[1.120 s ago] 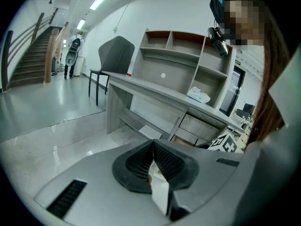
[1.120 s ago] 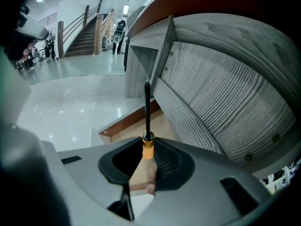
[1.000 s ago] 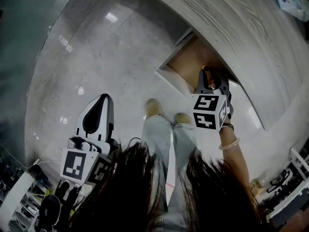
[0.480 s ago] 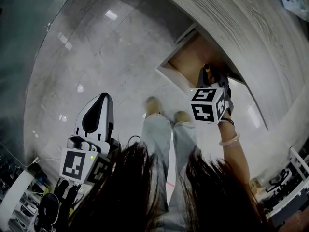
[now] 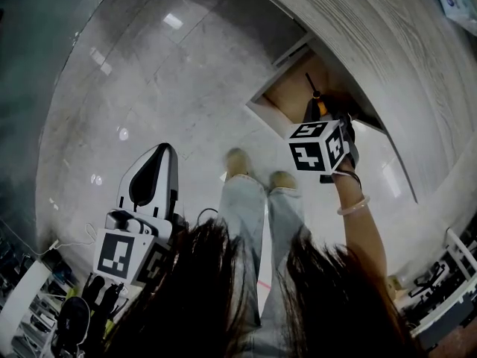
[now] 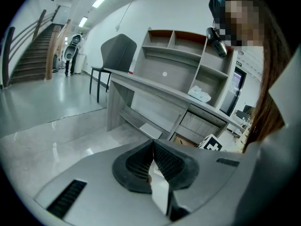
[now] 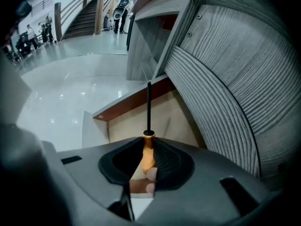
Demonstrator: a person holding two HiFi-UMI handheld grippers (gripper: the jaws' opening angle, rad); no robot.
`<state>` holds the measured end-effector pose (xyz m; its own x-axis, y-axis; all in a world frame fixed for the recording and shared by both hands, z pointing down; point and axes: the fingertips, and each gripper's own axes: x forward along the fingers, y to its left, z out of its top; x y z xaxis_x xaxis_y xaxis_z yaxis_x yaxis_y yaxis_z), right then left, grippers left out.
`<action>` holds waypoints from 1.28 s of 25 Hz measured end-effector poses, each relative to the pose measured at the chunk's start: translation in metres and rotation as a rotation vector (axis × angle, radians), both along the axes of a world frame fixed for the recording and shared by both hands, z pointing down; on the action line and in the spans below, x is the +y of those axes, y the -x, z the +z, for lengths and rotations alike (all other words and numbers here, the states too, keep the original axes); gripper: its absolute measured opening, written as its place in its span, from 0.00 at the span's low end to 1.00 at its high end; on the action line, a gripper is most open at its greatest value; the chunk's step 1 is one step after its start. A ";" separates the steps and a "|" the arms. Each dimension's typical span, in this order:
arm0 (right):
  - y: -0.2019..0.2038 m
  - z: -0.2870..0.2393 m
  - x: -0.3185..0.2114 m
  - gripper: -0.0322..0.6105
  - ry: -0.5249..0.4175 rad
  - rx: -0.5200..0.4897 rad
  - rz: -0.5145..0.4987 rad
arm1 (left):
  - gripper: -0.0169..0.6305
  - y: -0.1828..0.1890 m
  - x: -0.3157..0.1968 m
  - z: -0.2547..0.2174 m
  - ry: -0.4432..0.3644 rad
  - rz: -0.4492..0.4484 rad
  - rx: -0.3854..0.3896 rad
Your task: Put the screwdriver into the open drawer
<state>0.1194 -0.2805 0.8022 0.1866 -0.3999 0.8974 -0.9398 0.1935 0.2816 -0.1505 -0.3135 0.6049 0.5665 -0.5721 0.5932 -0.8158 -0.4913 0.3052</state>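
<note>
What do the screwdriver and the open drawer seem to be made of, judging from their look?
Screwdriver: thin dark shaft, probably metal with a matte finish; orange handle, smooth, likely plastic.
Open drawer: pale matte panels with a reddish-brown top edge, probably laminated board; no clear grain shows inside.

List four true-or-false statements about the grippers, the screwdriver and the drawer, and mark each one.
1. The right gripper grips the screwdriver by its orange handle. True.
2. The left gripper holds a second tool. False: its jaws are together with nothing between them.
3. The drawer stands open. True.
4. The screwdriver lies on the drawer's bottom. False: it is in the right gripper's jaws, shaft pointing toward the drawer.
</note>
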 end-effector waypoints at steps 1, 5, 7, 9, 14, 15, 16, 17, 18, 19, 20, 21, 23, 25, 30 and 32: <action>-0.001 0.002 0.000 0.18 0.007 0.002 0.002 | 0.05 0.000 0.000 0.000 0.000 -0.001 0.000; -0.004 0.008 -0.001 0.18 0.030 0.014 0.013 | 0.05 0.002 0.000 0.003 0.007 0.001 -0.001; -0.005 0.011 0.000 0.18 0.048 0.022 0.015 | 0.05 0.003 -0.001 0.004 0.010 -0.001 0.000; -0.008 0.013 0.002 0.17 0.060 0.037 0.016 | 0.05 0.002 -0.001 0.004 0.011 -0.004 0.002; -0.015 0.011 0.000 0.13 0.055 0.072 0.014 | 0.05 0.000 0.001 0.001 0.013 -0.006 0.000; -0.015 0.012 -0.001 0.13 0.058 0.068 0.016 | 0.05 0.000 0.000 0.001 0.014 -0.007 0.000; -0.015 0.013 -0.002 0.13 0.061 0.064 0.018 | 0.05 0.001 0.000 0.002 0.016 -0.007 0.000; -0.014 0.014 -0.003 0.13 0.064 0.062 0.019 | 0.05 0.001 -0.001 0.004 0.018 -0.008 0.000; -0.014 0.016 -0.004 0.14 0.066 0.059 0.019 | 0.05 0.001 -0.002 0.005 0.020 -0.008 0.000; -0.013 0.017 -0.005 0.14 0.067 0.057 0.018 | 0.05 0.001 -0.003 0.007 0.023 -0.008 0.000; -0.013 0.019 -0.005 0.13 0.069 0.055 0.017 | 0.05 0.001 -0.003 0.008 0.025 -0.007 0.000; -0.013 0.020 -0.005 0.14 0.070 0.053 0.016 | 0.05 0.000 -0.003 0.009 0.026 -0.007 0.001; -0.012 0.020 -0.003 0.13 0.072 0.049 0.016 | 0.05 -0.001 -0.003 0.009 0.026 -0.006 0.002; -0.011 0.020 -0.001 0.13 0.071 0.042 0.018 | 0.05 -0.001 -0.003 0.008 0.025 -0.009 0.003; -0.009 0.016 0.003 0.13 0.066 0.026 0.012 | 0.05 -0.003 0.001 0.005 0.016 -0.013 0.001; -0.008 0.014 0.004 0.13 0.062 0.025 0.005 | 0.05 -0.005 0.004 0.005 0.014 -0.011 0.001</action>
<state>0.1278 -0.2765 0.8161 0.2111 -0.3424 0.9155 -0.9338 0.2063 0.2925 -0.1451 -0.3100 0.6098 0.5605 -0.5699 0.6008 -0.8209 -0.4779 0.3125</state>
